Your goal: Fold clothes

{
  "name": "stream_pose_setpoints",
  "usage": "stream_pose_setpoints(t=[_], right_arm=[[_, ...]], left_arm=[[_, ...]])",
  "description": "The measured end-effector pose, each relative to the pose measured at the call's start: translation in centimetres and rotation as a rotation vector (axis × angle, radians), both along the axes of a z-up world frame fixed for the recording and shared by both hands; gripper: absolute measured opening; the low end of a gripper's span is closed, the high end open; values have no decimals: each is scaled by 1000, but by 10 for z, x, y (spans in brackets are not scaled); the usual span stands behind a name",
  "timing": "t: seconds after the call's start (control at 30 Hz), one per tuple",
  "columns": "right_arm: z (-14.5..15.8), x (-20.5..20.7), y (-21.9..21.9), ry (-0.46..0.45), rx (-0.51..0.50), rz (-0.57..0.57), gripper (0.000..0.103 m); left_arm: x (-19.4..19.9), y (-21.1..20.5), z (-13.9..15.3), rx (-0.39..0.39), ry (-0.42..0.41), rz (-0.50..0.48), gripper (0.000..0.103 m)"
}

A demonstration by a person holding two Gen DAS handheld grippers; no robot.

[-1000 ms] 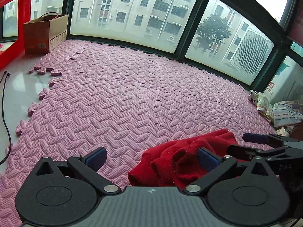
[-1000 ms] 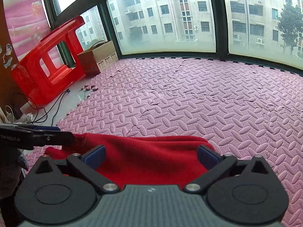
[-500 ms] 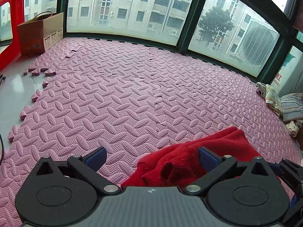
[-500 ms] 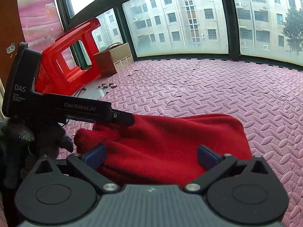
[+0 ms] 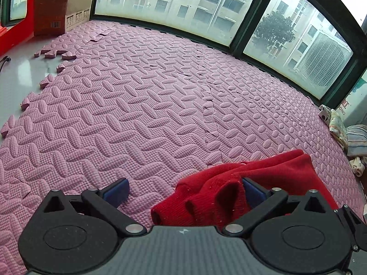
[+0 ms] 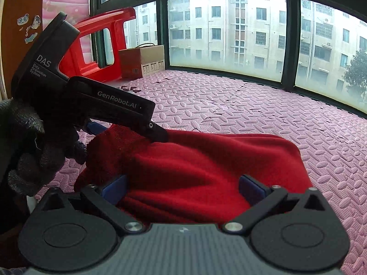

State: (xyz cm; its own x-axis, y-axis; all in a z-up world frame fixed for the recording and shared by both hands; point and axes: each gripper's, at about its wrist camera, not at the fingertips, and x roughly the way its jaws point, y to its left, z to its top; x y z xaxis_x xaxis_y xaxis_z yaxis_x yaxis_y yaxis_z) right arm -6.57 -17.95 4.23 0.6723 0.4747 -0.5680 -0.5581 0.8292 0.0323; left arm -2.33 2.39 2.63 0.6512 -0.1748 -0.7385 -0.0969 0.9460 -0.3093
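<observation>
A red knitted garment [image 5: 231, 190] lies crumpled on the pink foam mat [image 5: 142, 105]. My left gripper [image 5: 183, 191] hovers low at its left end, open, with a bunched fold against the right pad [image 5: 252, 193]. In the right wrist view the garment [image 6: 206, 160] spreads between the wide-apart pads of my right gripper [image 6: 182, 189], which is open just above the cloth. The left gripper's black housing [image 6: 110, 100], held by a gloved hand [image 6: 32, 151], reaches over the garment's left edge.
A cardboard box [image 5: 62, 11] and a red plastic stool [image 6: 101, 45] stand at the far left by the windows. Bare grey floor [image 5: 18, 73] borders the mat's jagged left edge. Folded striped clothes [image 5: 353, 139] sit at the right.
The left gripper has swung in over the garment's left edge and come closer to it. The right gripper has dropped nearer the cloth. Both stay open.
</observation>
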Motion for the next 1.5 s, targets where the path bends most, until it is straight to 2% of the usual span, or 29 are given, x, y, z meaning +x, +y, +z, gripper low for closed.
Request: stream_pose_setpoints(t=[0.3, 0.43, 0.63, 0.93, 1.1, 1.2, 1.33, 1.5], right_arm=[[25, -14, -40, -5, 37, -52, 103], [14, -20, -51, 17, 9, -42, 103], [-6, -30, -41, -47, -88, 8, 103], [30, -39, -61, -25, 38, 36, 103], [9, -36, -61, 45, 39, 47, 103], [5, -39, -56, 12, -5, 69, 103], [17, -36, -60, 33, 13, 81, 103], [37, -30, -52, 43, 97, 142, 103]], left_arm=[[-2, 1, 0, -3, -4, 3, 103], [-3, 0, 0, -5, -7, 3, 103], [-2, -1, 0, 3, -5, 3, 103], [-15, -2, 11, 1, -30, -9, 103], [-27, -6, 14, 32, -60, -13, 103], [-31, -6, 13, 36, -63, -6, 103], [-38, -5, 18, 33, -80, 3, 103], [-43, 0, 19, 23, -87, 14, 103]])
